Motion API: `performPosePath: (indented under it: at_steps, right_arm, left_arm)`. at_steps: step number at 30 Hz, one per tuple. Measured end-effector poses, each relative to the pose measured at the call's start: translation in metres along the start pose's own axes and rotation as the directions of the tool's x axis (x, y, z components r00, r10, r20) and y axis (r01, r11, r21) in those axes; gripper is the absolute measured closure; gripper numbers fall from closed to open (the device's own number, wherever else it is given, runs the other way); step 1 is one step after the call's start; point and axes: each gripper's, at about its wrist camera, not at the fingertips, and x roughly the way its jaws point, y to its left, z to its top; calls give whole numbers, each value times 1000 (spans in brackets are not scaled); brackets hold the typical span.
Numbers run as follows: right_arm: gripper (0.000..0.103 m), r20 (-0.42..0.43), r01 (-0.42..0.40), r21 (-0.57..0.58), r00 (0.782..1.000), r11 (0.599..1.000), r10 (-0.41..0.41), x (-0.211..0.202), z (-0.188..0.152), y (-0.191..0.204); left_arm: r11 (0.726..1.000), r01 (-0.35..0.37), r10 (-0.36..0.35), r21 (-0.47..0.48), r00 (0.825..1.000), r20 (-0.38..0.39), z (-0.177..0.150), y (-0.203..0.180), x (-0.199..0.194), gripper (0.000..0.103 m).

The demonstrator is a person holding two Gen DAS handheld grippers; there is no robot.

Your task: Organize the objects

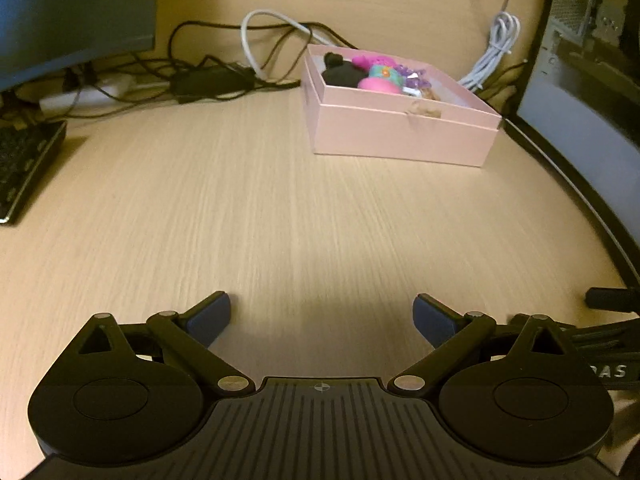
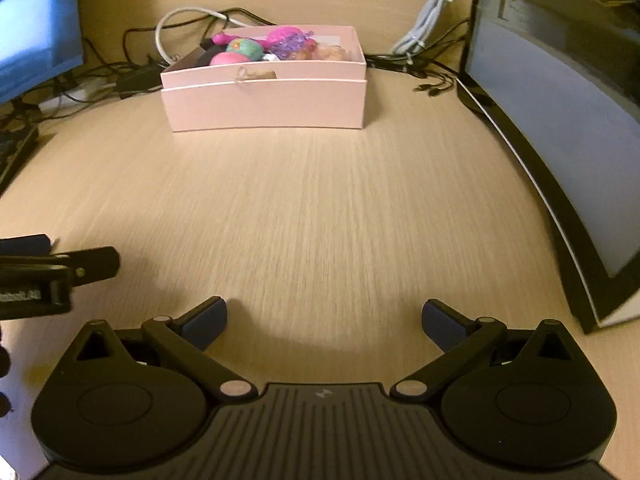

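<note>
Left wrist view looks across a pale wooden desk [image 1: 280, 208] toward a pink box [image 1: 404, 132] that sits well ahead and to the right, its lid off and its inside crowded with small toys [image 1: 376, 74]: something black, several bright pink pieces, a teal one and a purple one. The left gripper [image 1: 322, 316] hangs low over bare desk with its blue-padded fingers [image 1: 208, 320] spread wide and nothing between them. Right wrist view shows the same box [image 2: 264, 104] almost straight ahead, its long side facing the camera, and the right gripper [image 2: 324, 320] is likewise released and empty, well apart from the box. At that view's left edge the other tool shows as a dark blurred shape, so the two are held side by side. No loose object lies on the wood between the grippers and the box, which suggests the sorting is done or nearly so, the toys being gathered in one container to keep the working surface free. Both tools probably rest back here, jaws apart, because nothing remains to grasp. Behind the box, black and white cables [image 1: 224, 76] tangle near a monitor [image 1: 72, 12], a keyboard [image 1: 24, 168] lies at far left, and a dark computer case [image 2: 560, 140] stands along the right.
</note>
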Motion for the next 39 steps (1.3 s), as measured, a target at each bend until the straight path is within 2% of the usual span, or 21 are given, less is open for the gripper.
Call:
performPosePath:
  at_steps: [4, 8, 10, 19, 39]
  right_arm:
    - [0, 45, -9, -12, 999, 1000, 10, 11, 7, -7]
    - [0, 145, -25, -31, 989, 999, 29, 21, 6, -9]
    - [0, 174, -14, -19, 985, 1000, 17, 26, 9, -10]
    - [0, 175, 6, 11, 985, 1000, -8, 38, 23, -14]
    - [0, 174, 6, 9, 985, 1000, -8, 39, 23, -14]
  left_arm:
    - [999, -42, 43, -20, 997, 58, -4, -10, 5, 3]
    - [988, -150, 147, 26, 983, 107, -10, -29, 14, 2]
    - [990, -142, 140, 14, 984, 106, -5, -29, 18, 2]
    - [989, -147, 145, 10, 984, 103, 4, -26, 28, 1]
    - [990, -142, 140, 18, 985, 99, 8, -26, 32, 0]
